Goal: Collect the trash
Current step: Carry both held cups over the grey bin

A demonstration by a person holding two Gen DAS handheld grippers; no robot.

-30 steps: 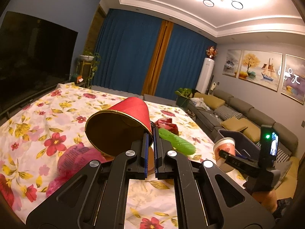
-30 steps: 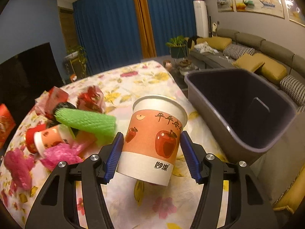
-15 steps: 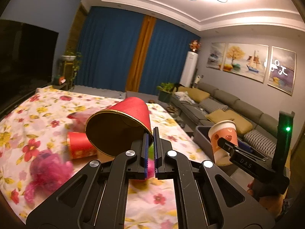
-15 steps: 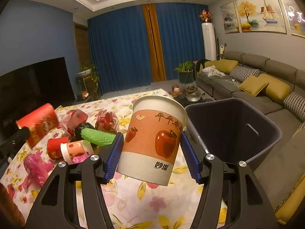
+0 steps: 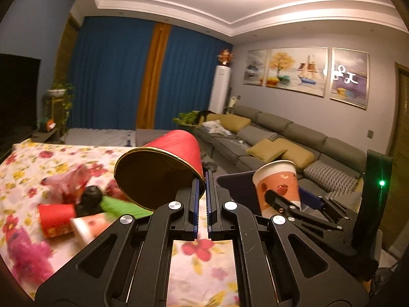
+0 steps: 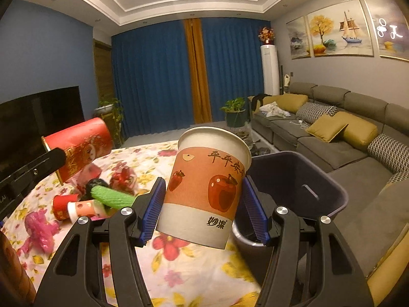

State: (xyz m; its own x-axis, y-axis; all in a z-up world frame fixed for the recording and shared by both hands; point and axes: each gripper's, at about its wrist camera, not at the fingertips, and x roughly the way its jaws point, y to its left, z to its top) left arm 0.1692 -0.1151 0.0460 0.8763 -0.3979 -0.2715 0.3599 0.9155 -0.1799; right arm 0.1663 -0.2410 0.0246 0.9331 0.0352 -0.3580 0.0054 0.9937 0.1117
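A: Entry. The right gripper [image 6: 202, 199] clamps the apple-print paper cup [image 6: 204, 186] by its sides, blue pads on either flank. The cup's long axis runs near upright, mouth tilted toward 11 o'clock in the right wrist view.

B: Where is the bin from there?

A: The dark bin [image 6: 306, 179] lies at about 3 o'clock of the cup, just behind it, its open mouth facing up. The cup hangs beside the near rim, over the floral table [image 6: 179, 268], not yet over the opening, as I judge it.

B: And the left?

A: The left gripper [image 5: 202, 199] is closed on the rim of the red paper cup [image 5: 166, 163]. That cup lies on its side in the air, mouth toward 8 o'clock, base toward 1 o'clock. From it the bin [image 5: 235, 186] sits at 3 o'clock, with the right gripper [image 5: 294, 204] in between. So the right hand is nearer and should likely release first.

B: Versus a second back?

A: Both cups ride higher and closer to the bin; the left view has swung from table toward sofa. Grips are unchanged. The leftover heap [image 6: 97, 199] stays on the table at 9 o'clock.
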